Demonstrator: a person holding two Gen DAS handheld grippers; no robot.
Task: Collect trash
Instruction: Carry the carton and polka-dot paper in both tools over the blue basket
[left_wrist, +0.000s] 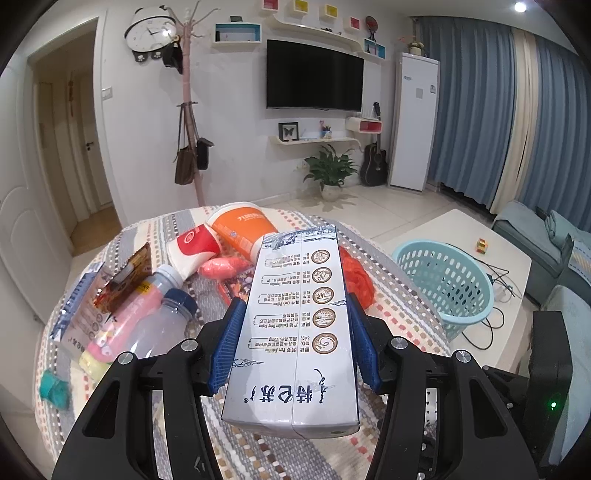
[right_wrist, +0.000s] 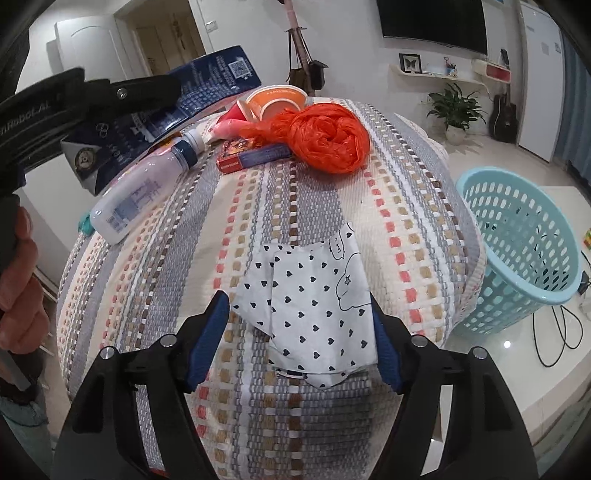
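Two pieces of trash occupy the tongs: a milk carton is clamped between the blue pads of the left gripper, its long axis running forward along the fingers, while a heart-printed wrapper lies flat on the woven tablecloth between the wide-spread, non-touching fingers of the right gripper. Of the two hands the right is nearer the wrapper, which sits slightly toward its right finger. Beyond lie an orange bag and a bottle, with the blue basket off to the right, beside the table.
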